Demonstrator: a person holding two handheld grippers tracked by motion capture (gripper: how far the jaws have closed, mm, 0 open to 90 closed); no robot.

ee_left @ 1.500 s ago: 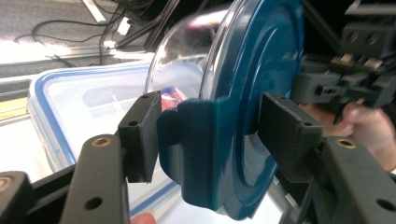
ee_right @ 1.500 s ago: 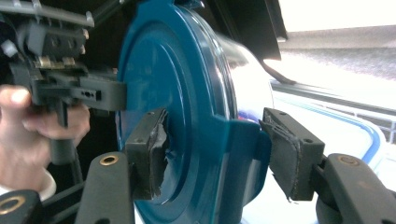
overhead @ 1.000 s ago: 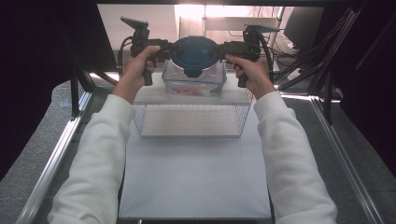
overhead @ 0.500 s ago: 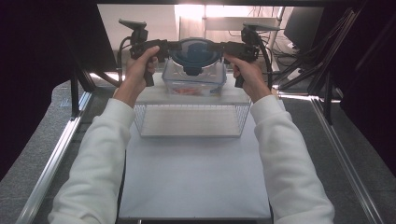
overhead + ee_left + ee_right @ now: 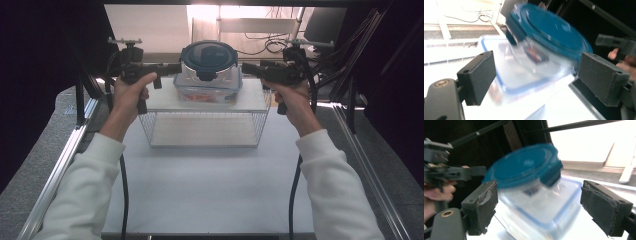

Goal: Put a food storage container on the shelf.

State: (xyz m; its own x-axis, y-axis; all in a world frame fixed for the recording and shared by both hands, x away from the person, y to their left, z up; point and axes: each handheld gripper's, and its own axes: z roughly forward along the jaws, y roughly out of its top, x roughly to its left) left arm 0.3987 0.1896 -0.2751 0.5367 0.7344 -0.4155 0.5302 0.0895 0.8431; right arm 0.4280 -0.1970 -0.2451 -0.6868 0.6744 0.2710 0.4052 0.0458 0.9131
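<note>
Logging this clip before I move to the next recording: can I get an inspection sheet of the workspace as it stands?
Surface: white table top, bare in front.
Job's things: round container with blue lid stacked on a rectangular clear container, on a white board atop a wire basket; something orange inside the lower container.
Clutter: nothing seen.
Grippers: left tool and right tool flank the round container, jaws open, not closed on it.
Cables: one black cable trails from each tool; more lie behind the table.
Surroundings: metal frame rails, dark curtains at the sides.
</note>
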